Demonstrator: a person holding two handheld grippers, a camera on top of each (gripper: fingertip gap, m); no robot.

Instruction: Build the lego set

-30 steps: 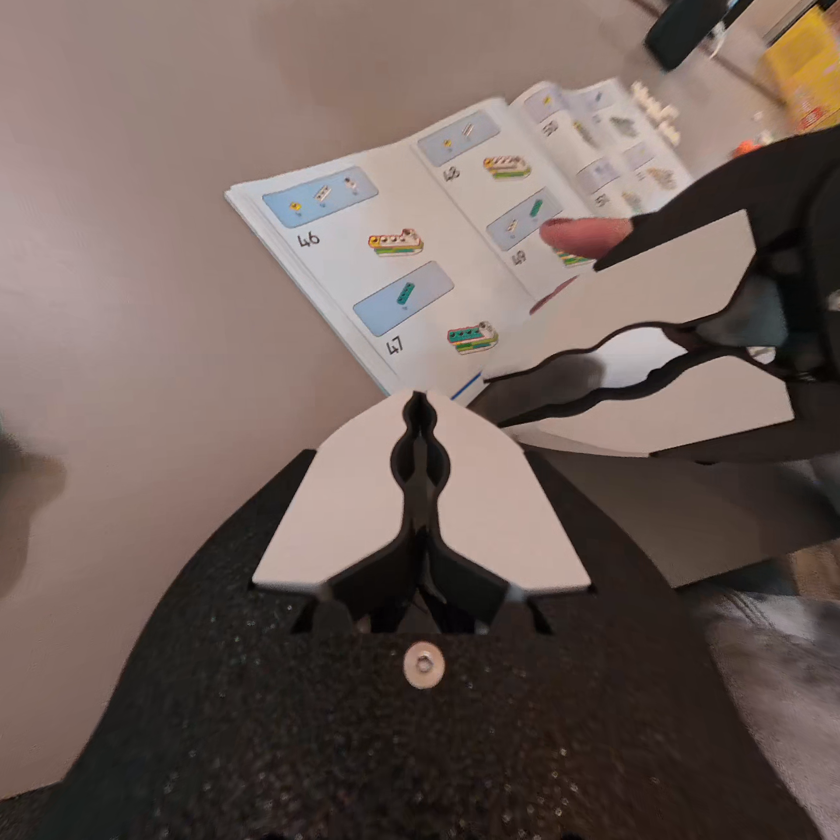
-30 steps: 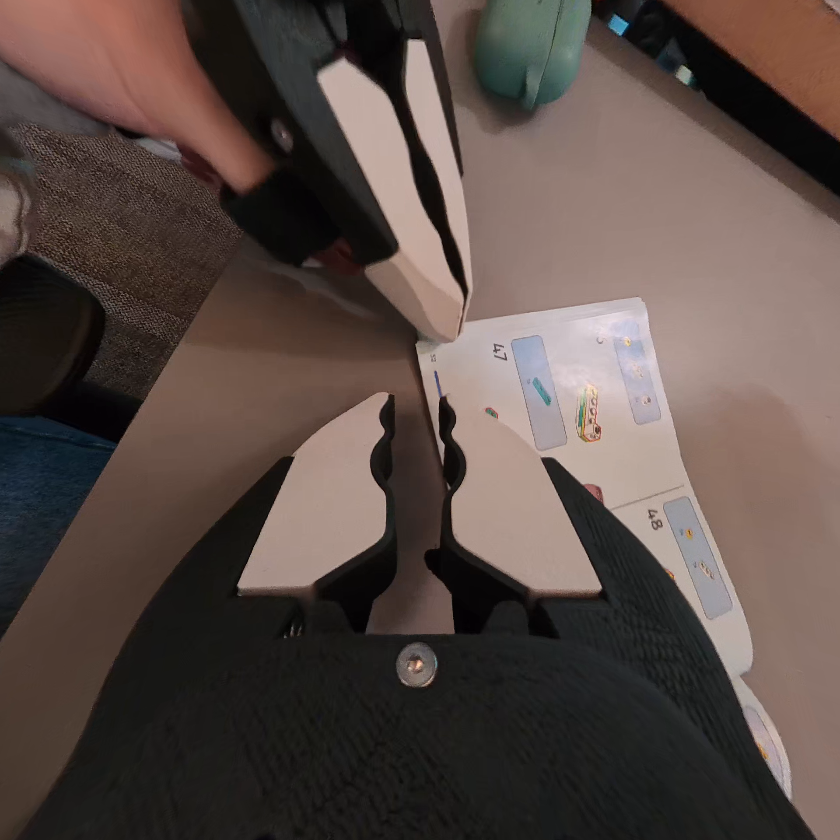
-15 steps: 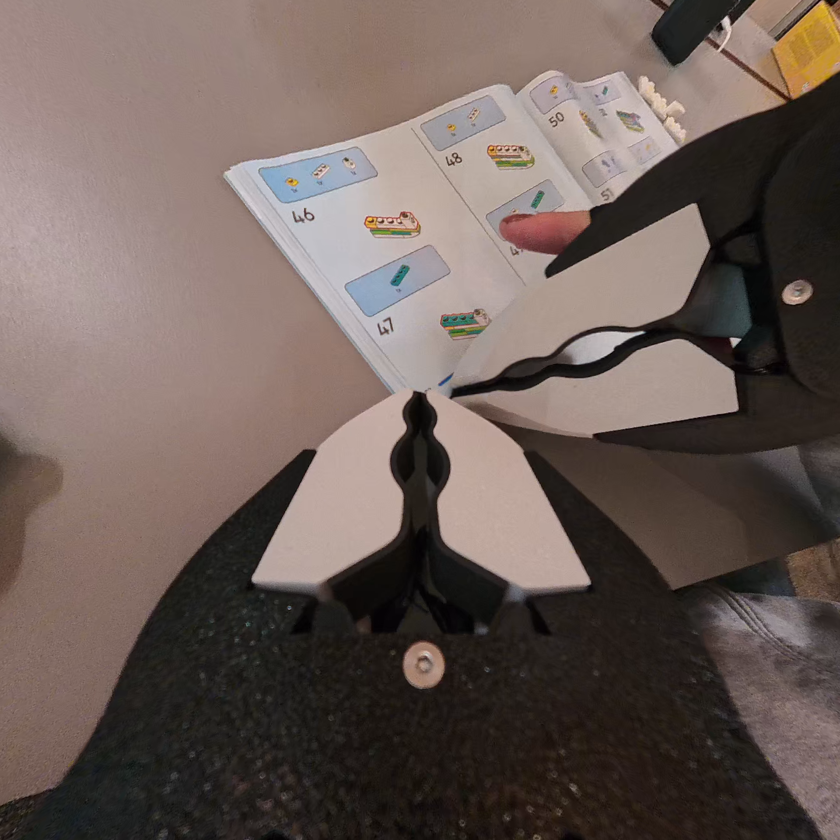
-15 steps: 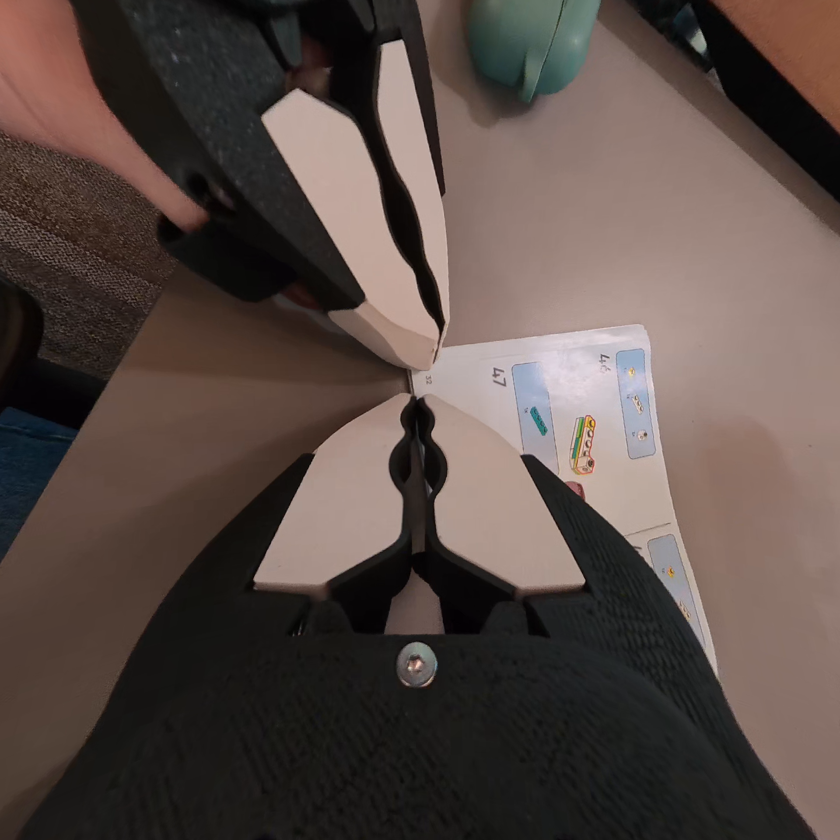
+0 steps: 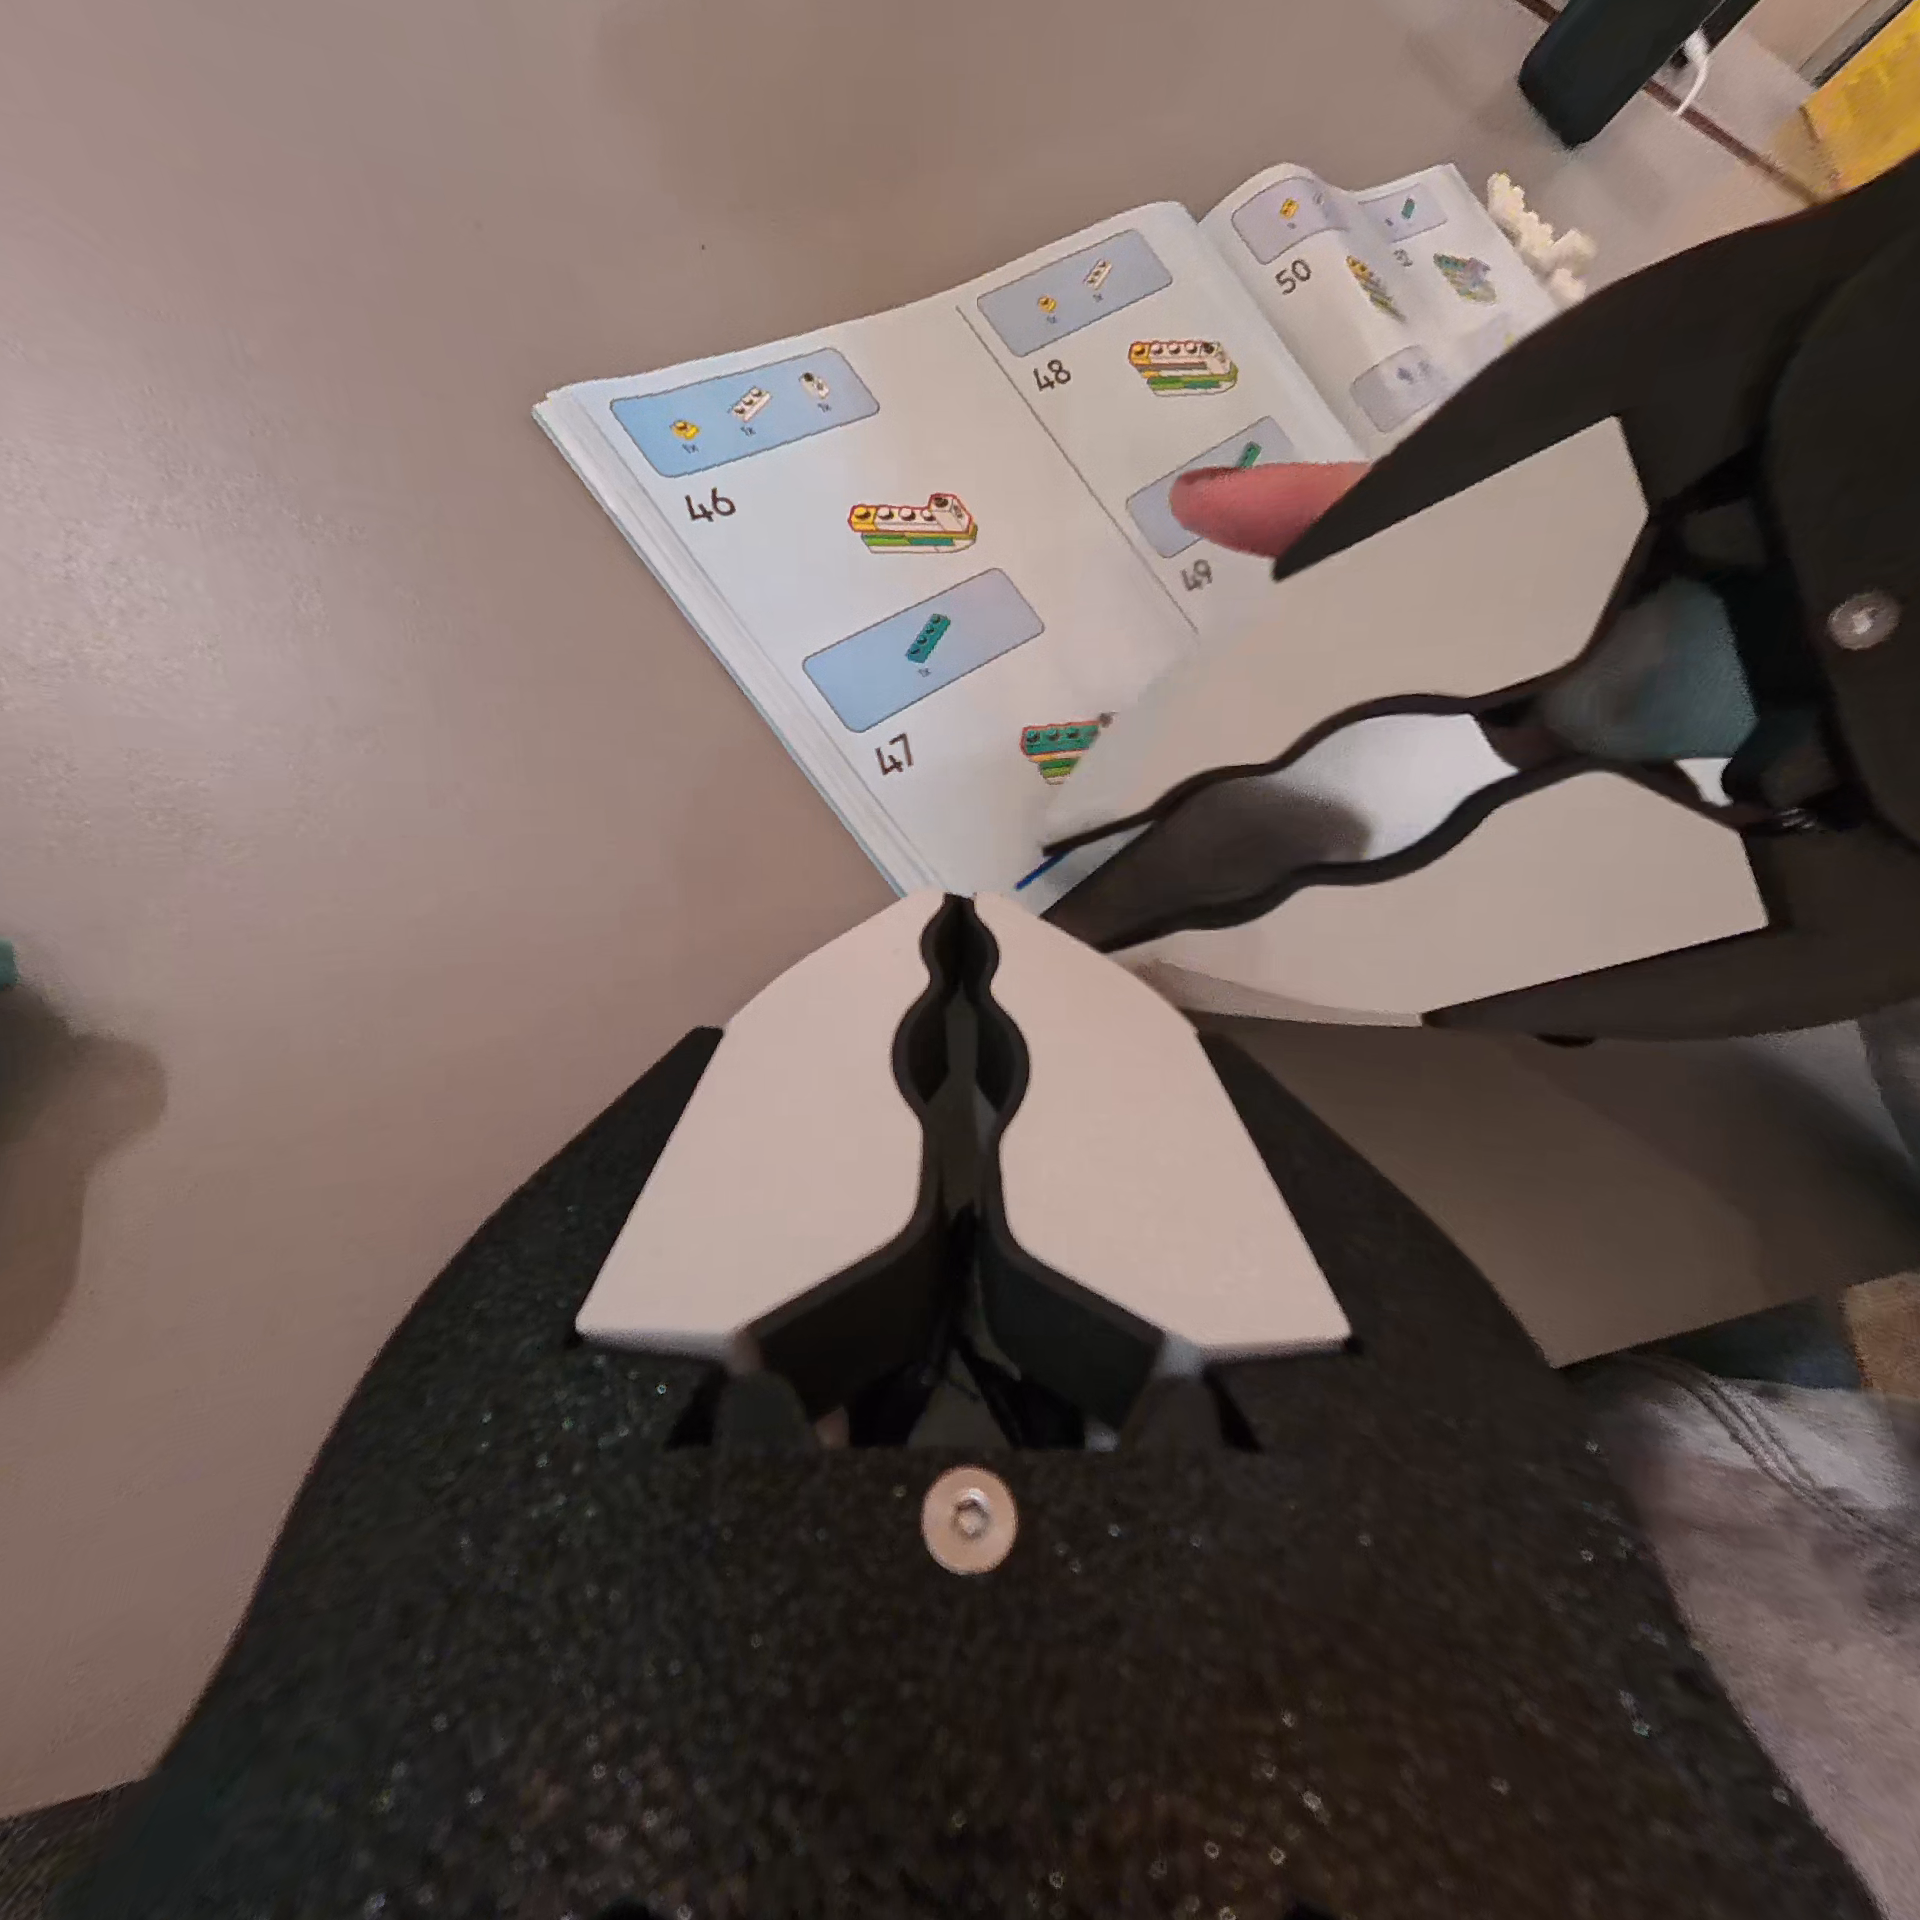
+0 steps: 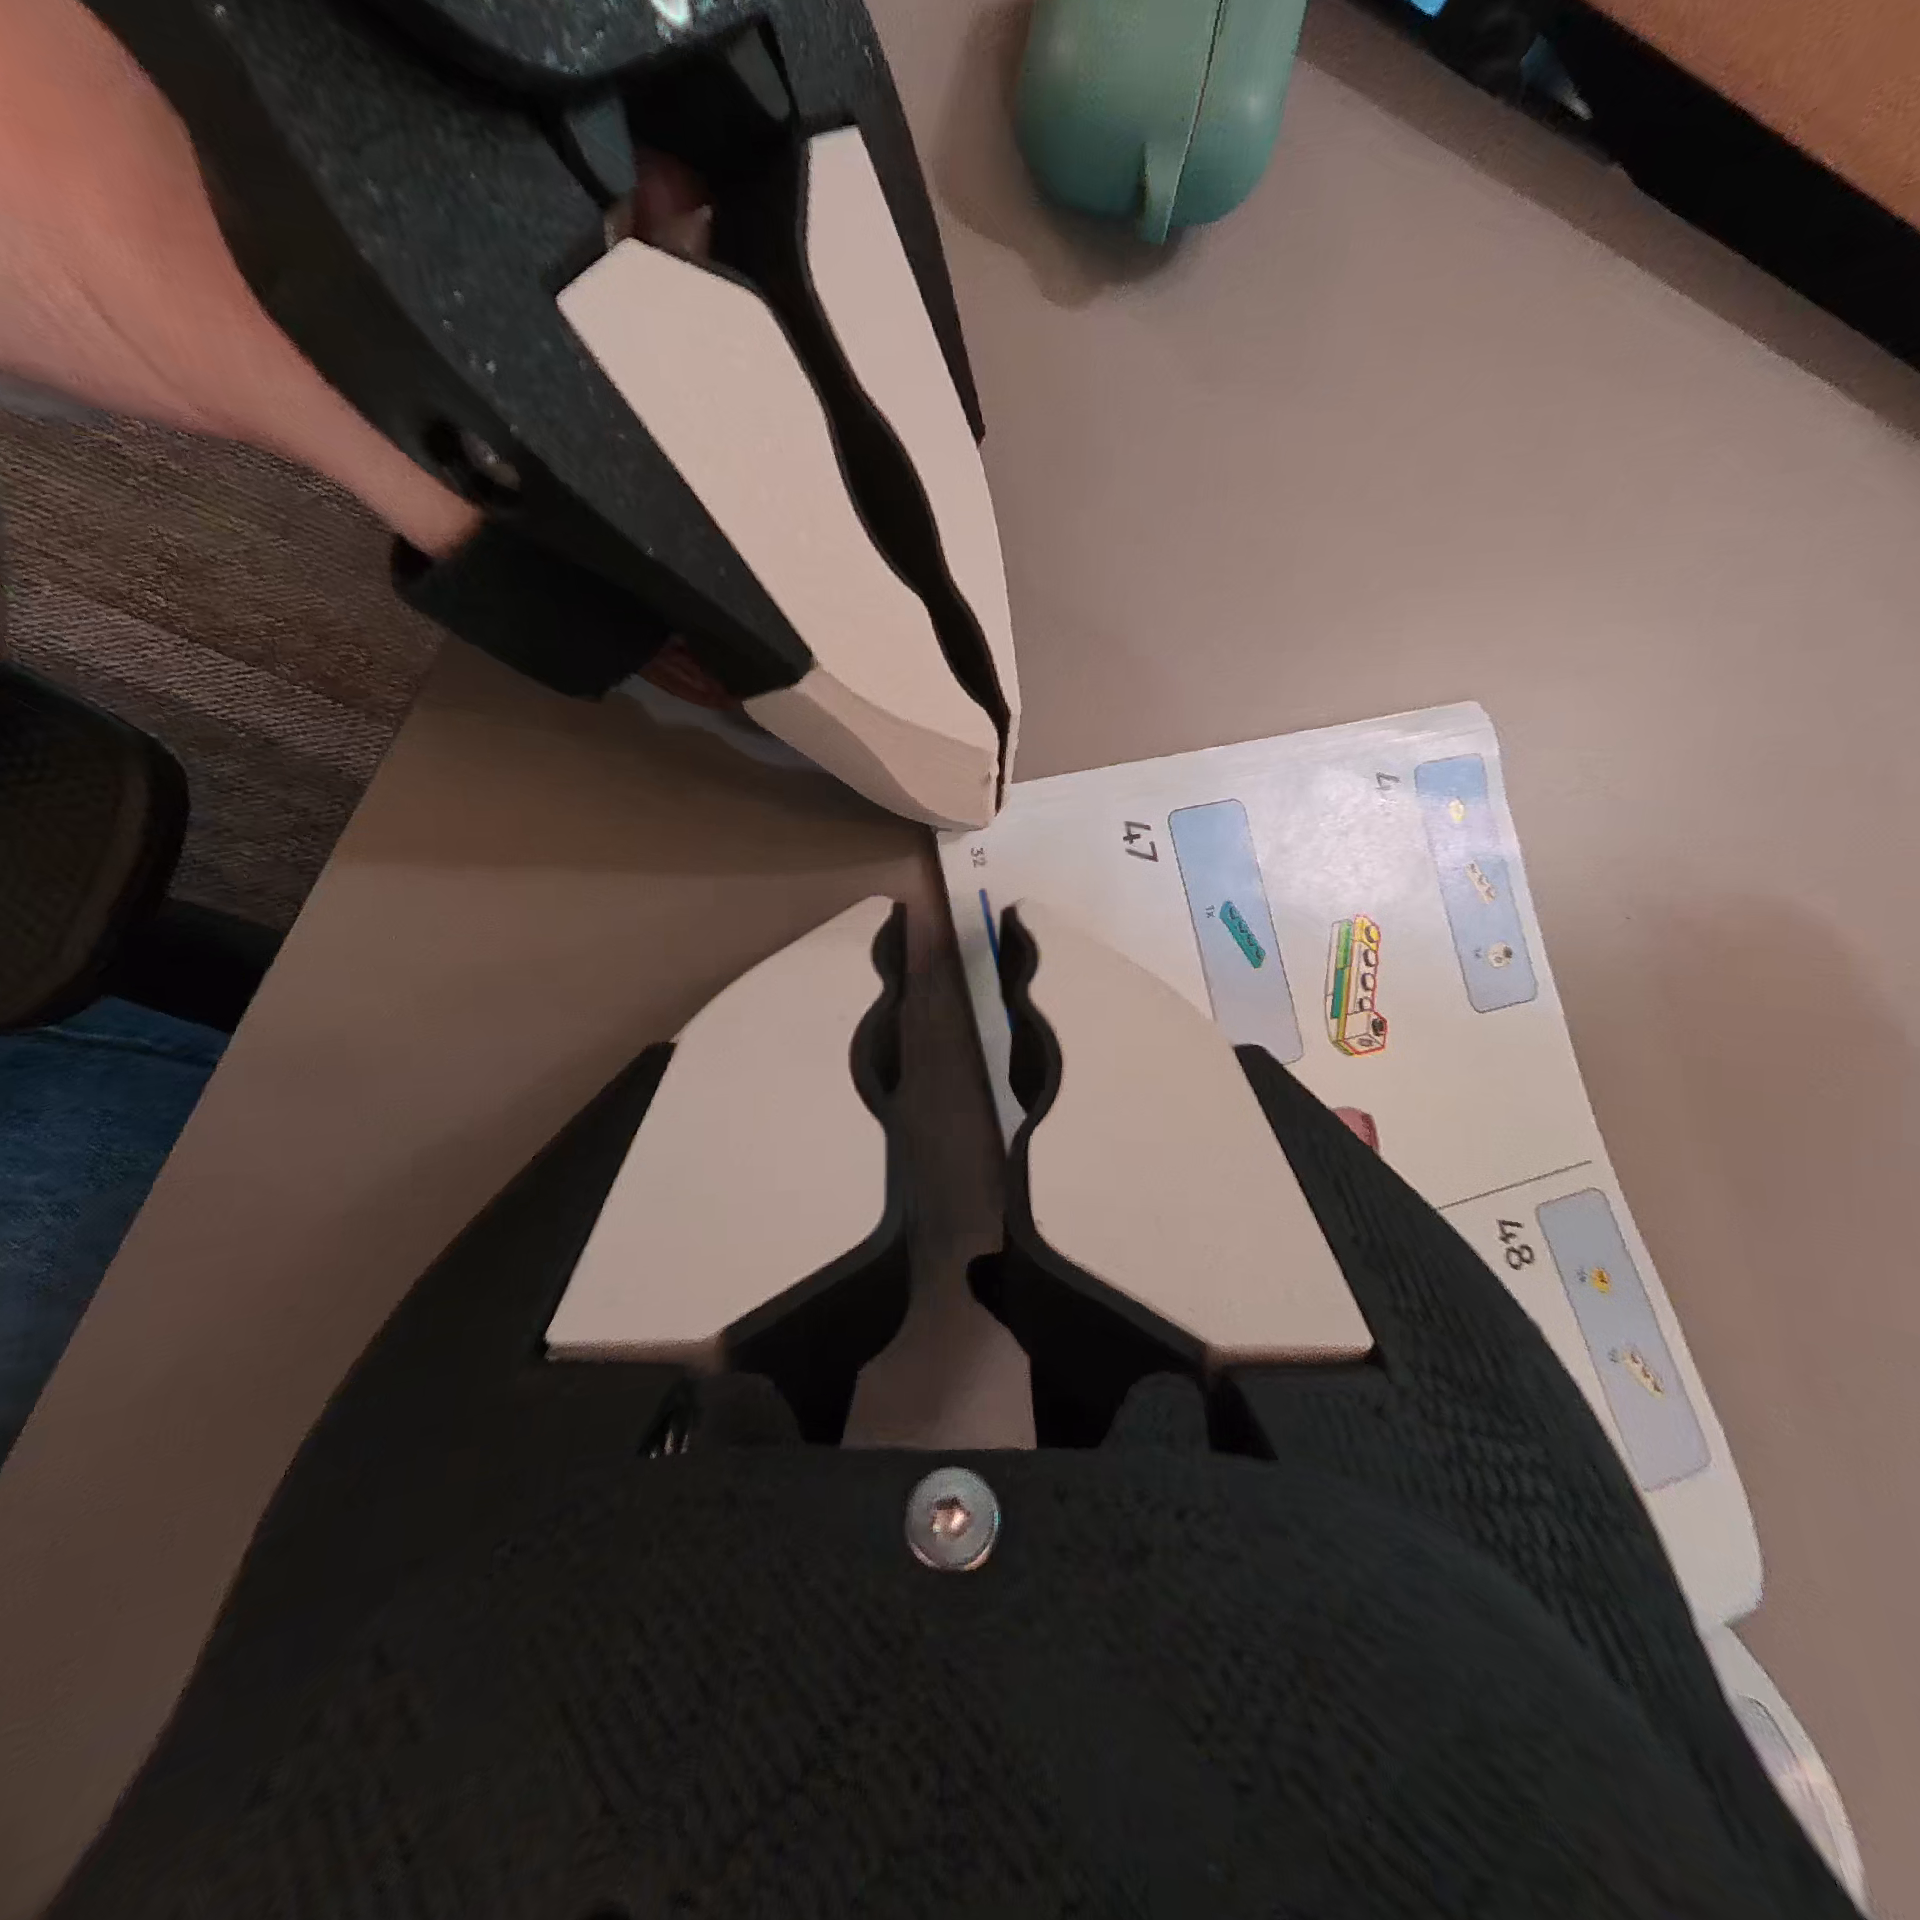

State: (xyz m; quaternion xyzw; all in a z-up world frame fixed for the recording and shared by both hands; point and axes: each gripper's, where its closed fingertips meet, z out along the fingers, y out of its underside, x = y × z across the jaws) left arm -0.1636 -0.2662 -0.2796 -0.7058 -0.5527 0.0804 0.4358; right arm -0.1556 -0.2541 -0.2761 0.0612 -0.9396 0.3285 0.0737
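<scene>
An open instruction booklet [image 5: 935,499] with pictures of brick models lies on the beige table [image 5: 312,520]. My left gripper [image 5: 956,906] is shut, with its tips at the booklet's near corner; I see nothing between its pads. In the right wrist view the left gripper [image 6: 992,790] touches that same corner of the booklet [image 6: 1351,883]. My right gripper [image 6: 951,914] is open and straddles the booklet's edge by the corner without pressing on it. It also shows in the left wrist view [image 5: 1060,883]. A person's finger [image 5: 1257,499] rests on the page.
A teal rounded case [image 6: 1153,104] lies on the table beyond the booklet. Small white bricks [image 5: 1538,229], a yellow box [image 5: 1860,135] and a dark object [image 5: 1600,62] are at the far right. The table edge [image 6: 260,935] runs close on the left, with carpet below.
The right gripper was open a second ago, shut at the booklet's edge half a second ago, and has opened again. The left gripper has stayed shut at the corner.
</scene>
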